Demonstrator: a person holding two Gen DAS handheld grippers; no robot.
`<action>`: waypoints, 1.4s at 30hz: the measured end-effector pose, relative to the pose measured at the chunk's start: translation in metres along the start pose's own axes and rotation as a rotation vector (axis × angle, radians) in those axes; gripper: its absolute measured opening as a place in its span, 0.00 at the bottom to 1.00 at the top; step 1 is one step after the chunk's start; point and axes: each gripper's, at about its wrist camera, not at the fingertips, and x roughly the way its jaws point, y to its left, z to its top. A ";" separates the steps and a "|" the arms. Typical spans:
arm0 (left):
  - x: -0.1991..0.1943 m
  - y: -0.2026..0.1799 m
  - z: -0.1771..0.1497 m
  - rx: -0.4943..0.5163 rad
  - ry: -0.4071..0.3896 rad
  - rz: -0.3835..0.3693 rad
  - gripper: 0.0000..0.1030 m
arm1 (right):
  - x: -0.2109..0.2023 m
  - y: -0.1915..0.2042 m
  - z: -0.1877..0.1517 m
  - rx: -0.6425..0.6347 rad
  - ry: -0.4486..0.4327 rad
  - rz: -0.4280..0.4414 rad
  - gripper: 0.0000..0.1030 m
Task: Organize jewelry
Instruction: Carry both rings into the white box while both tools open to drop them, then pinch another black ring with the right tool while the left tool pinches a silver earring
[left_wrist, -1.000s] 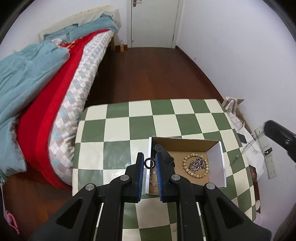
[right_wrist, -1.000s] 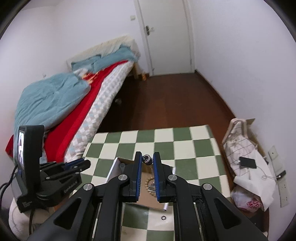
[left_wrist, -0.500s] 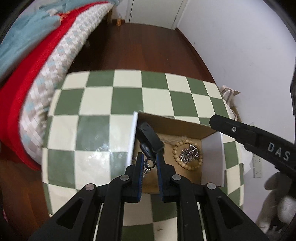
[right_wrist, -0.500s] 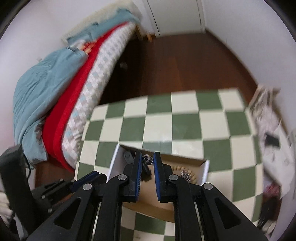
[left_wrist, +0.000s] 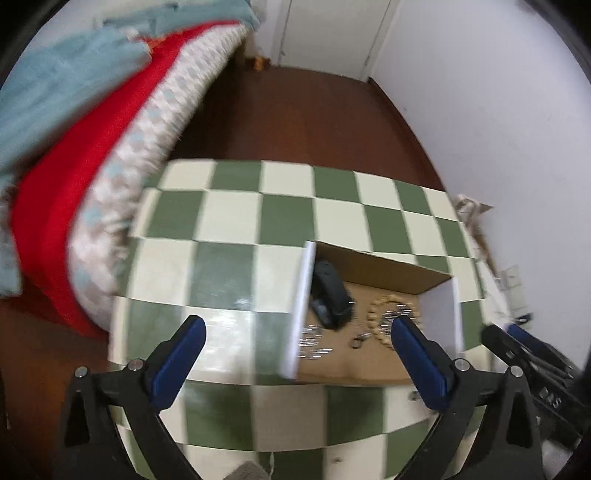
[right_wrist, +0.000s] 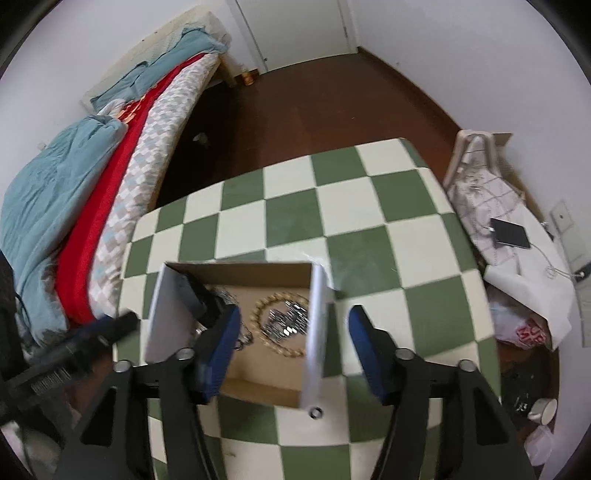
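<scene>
Jewelry sits in the open cardboard box (right_wrist: 236, 271) at lower centre of both views: a beaded bracelet (right_wrist: 282, 323) ringing a silver chain (right_wrist: 290, 321), a black object (left_wrist: 330, 297) by the left wall, small silver pieces (left_wrist: 312, 341) beside it.

The left gripper (left_wrist: 295, 354) is opening, its fingers spread wide with nothing pinched. The right gripper (right_wrist: 291, 349) is also opening, empty, its fingers straddling the box's white right wall.

1 small ring (right_wrist: 316, 412) lies on the checkered table (right_wrist: 369, 206) just outside the box's near corner, lower centre of the right view.

Risks, as I judge them:
- that ring gets overlooked or knocked off the edge;
- a descending finger catches the thin wall and tips the box;
- the 2 grippers, close together, collide.
</scene>
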 end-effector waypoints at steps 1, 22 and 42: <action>-0.005 0.000 -0.004 0.016 -0.025 0.039 0.99 | -0.002 -0.001 -0.006 -0.008 -0.004 -0.020 0.72; 0.035 0.014 -0.125 0.059 -0.039 0.419 0.99 | 0.056 0.009 -0.134 -0.207 -0.027 -0.229 0.67; 0.039 -0.069 -0.185 0.202 0.032 0.229 0.99 | 0.024 -0.040 -0.168 -0.064 -0.073 -0.172 0.13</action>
